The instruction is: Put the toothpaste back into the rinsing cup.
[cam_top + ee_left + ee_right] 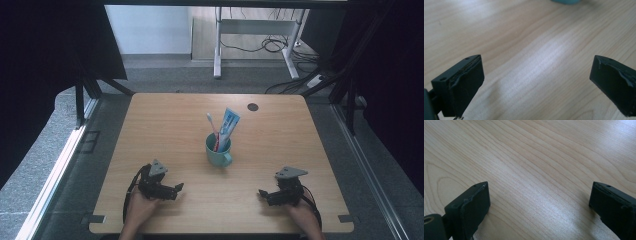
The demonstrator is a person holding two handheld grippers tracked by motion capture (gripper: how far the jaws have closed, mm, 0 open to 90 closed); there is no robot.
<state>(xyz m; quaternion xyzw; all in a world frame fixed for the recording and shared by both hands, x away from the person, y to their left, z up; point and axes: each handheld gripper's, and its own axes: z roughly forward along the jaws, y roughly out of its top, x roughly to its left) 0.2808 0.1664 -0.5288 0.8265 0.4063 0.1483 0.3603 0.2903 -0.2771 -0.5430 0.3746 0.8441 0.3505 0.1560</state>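
A teal mug [218, 151] stands upright at the middle of the wooden table [150, 130]. A white toothbrush [212, 123] and a blue-and-white toothpaste tube [230, 124] stick up out of it. My left gripper [178, 188] rests low near the front left, pointing right, open with nothing in it. My right gripper [262, 194] rests near the front right, pointing left, also open and empty. In the left gripper view the left gripper [537, 68] spans bare wood, and the mug's base [566, 1] peeks in at the top edge. The right gripper [539, 193] also frames bare wood.
A small dark round cap [252, 106] sits in the table near its far edge. Beyond the table stand a white desk frame [217, 50] and loose cables [272, 45] on the floor. Black curtains hang at both sides.
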